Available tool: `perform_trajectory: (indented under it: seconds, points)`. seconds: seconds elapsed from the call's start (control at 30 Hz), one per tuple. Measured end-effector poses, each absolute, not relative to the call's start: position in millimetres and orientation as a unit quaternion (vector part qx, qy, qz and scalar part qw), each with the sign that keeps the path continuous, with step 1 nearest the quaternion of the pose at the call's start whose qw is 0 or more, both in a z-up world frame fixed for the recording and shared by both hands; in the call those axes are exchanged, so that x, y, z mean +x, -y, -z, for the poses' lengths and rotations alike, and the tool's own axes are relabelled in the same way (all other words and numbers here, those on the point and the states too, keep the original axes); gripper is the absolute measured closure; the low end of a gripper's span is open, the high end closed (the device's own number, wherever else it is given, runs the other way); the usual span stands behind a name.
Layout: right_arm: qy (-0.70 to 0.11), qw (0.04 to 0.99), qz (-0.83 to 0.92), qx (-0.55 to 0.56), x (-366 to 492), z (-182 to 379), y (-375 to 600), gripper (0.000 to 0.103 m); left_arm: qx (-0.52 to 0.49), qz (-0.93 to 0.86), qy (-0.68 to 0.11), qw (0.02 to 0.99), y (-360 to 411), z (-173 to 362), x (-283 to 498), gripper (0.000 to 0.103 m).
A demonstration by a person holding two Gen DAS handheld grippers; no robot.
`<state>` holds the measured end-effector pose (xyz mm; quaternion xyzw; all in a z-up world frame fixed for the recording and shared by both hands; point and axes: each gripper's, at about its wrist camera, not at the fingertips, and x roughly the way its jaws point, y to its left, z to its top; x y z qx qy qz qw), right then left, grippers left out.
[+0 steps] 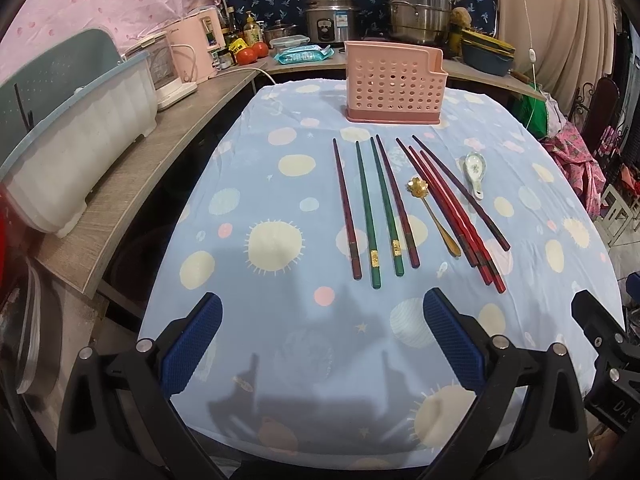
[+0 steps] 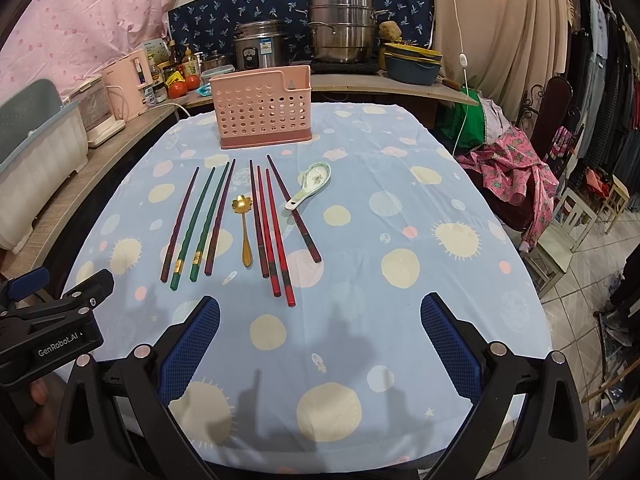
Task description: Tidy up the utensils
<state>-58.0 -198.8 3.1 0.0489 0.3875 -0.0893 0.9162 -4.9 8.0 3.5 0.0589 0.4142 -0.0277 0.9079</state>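
Observation:
A pink perforated utensil holder stands upright at the far end of the table. In front of it lie several chopsticks: two green ones flanked by dark maroon ones, and a red group further right. A gold flower-bowl spoon lies between the groups. A white ceramic spoon rests at the right. My left gripper is open near the table's front edge, nothing between its fingers. My right gripper is also open and holds nothing.
The blue spotted tablecloth covers the table. A side counter at left holds a plastic bin and a pink kettle. Steel pots stand behind. Clothes and chairs crowd the right side. The left gripper's body shows at lower left.

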Motion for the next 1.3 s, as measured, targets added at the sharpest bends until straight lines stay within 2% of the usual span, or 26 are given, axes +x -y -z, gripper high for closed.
perform_trajectory:
  seconds: [1.3]
  points:
    - [-0.386,0.917,0.089,0.053,-56.8,-4.3,198.4,0.007,0.061,0.024,-0.417,0.907,-6.2,-4.3,-6.0,0.007]
